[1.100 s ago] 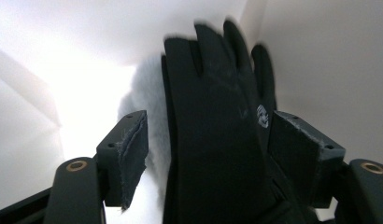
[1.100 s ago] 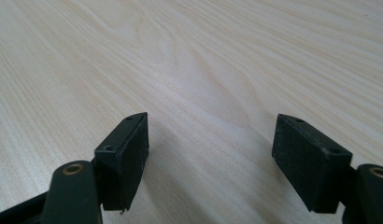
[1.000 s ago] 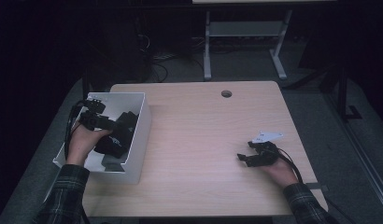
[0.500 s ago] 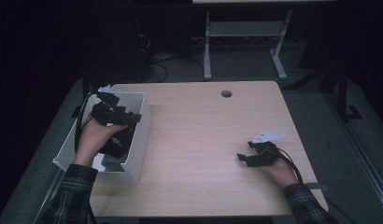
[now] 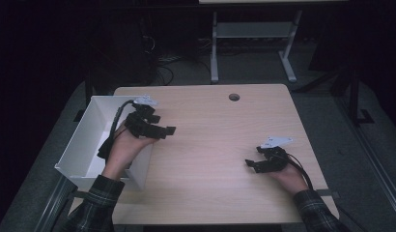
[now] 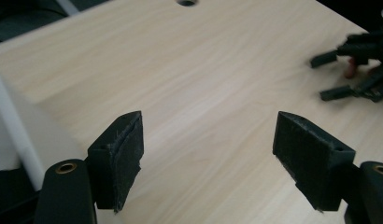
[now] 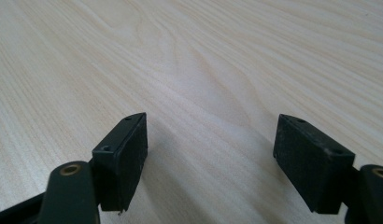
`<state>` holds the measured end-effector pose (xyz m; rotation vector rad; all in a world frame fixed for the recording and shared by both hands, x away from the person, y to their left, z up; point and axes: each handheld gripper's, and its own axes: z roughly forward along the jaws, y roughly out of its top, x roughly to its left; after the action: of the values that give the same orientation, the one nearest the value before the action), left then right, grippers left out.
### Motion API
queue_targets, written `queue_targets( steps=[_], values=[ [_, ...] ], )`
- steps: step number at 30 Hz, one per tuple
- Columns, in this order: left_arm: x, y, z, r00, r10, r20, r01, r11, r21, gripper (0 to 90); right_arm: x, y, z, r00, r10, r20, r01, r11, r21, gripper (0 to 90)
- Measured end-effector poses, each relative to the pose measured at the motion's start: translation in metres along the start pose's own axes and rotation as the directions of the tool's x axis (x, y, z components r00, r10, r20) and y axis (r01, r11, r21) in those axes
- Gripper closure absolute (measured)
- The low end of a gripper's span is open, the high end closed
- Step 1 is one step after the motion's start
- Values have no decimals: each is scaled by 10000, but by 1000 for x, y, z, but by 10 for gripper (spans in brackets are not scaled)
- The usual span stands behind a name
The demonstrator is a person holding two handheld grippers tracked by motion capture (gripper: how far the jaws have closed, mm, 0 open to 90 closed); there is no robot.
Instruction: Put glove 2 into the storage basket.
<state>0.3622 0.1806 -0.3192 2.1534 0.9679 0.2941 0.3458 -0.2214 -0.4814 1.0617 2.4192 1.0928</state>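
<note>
Pale wood grain covers the table (image 5: 210, 145), one table in all, with one round hole (image 5: 234, 97) near its far edge at upper centre of the high view. One white box (image 5: 82, 145) stands at the table's left edge; I cannot see inside it, since my left forearm crosses its near right corner and the inside lies in shadow.

I count two grippers. The left gripper (image 5: 160, 128) sits left of centre in the high view, over the box's right wall and the table beside it; its jaws stand wide apart with nothing between them, as the left gripper view (image 6: 208, 149) confirms over bare wood. The right gripper (image 5: 251, 164) rests low at lower right, its jaws likewise wide apart and holding nothing, bare table between them in the right gripper view (image 7: 210, 154).

In the left gripper view the right gripper (image 6: 348, 70) appears blurred and cut off at the upper right edge. Surroundings beyond the table are dark; one metal frame (image 5: 251, 43) stands at upper centre.
</note>
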Motion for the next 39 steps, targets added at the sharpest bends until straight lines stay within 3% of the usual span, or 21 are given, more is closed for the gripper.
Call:
queue_targets(
  steps=[5, 12, 21, 29, 39],
  values=[
    [-21, -6, 27, 9986, 282, 445, -294, 9992, 278, 244, 0, 0, 0, 10000, -8, 2, 8, 10000, 5, 257],
    [-33, -19, 53, 9960, 475, 753, -512, 9976, 477, 244, 0, 0, 0, 10000, -24, -8, 24, 10000, 32, 256],
    [-39, -38, 77, 9923, 875, 878, -921, 9945, 491, 243, 0, 0, 0, 10000, -14, -6, 14, 10000, 18, 255],
    [-43, -62, 104, 9868, 1326, 929, -1404, 9866, 835, 230, 0, 0, 0, 10000, -10, -6, 10, 10000, 18, 255],
    [-43, -84, 124, 9831, 1610, 873, -1711, 9772, 1253, 202, 0, 0, 0, 10000, -3, -8, 3, 10000, 28, 255]
  ],
)
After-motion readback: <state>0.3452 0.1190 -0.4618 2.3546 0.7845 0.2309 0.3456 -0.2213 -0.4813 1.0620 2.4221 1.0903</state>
